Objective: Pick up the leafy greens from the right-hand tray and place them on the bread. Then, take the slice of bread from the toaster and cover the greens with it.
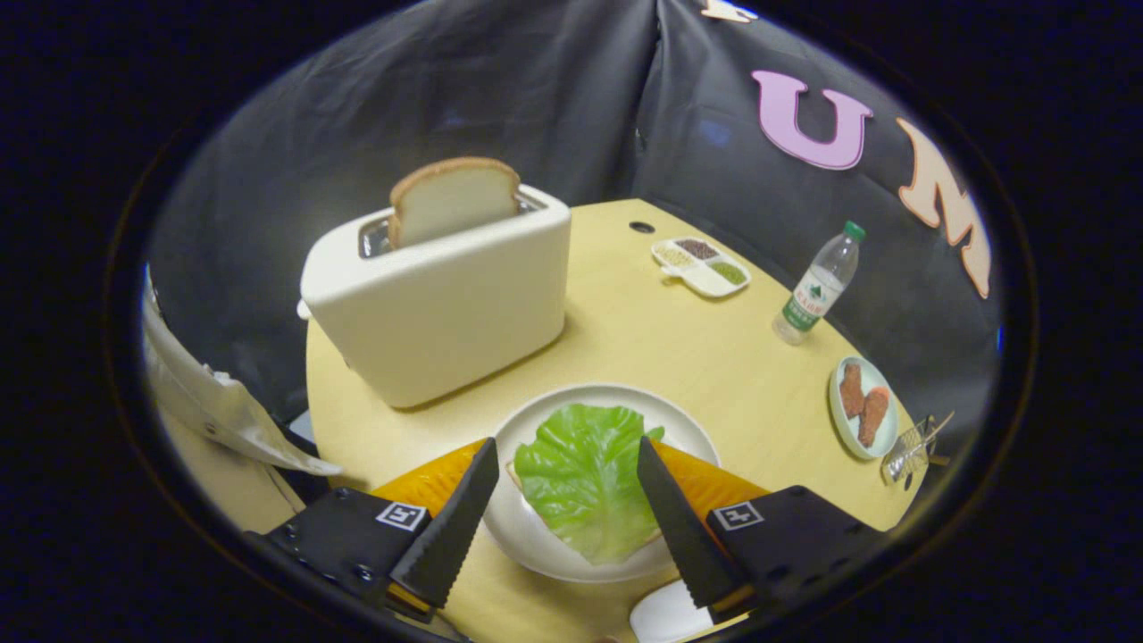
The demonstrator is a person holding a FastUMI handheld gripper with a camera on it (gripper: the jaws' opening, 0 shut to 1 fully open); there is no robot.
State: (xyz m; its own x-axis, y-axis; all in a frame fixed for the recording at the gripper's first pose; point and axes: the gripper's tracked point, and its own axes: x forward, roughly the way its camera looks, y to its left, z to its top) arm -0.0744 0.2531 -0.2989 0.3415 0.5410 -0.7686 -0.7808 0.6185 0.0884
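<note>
The gripper (567,455) has its fingers spread wide apart with nothing held; the leafy greens (582,478) lie between them, flat on the bread (516,471), whose edge peeks out beside the leaf. The leaf's long axis runs from the fingers toward the toaster (442,299). Bread and greens sit on a white plate (692,433) on the table (705,348). A slice of bread (454,198) stands upright in the toaster's slot. Farther off, a divided tray (703,265) holds grains, and a small plate (863,406) holds two brown pieces.
</note>
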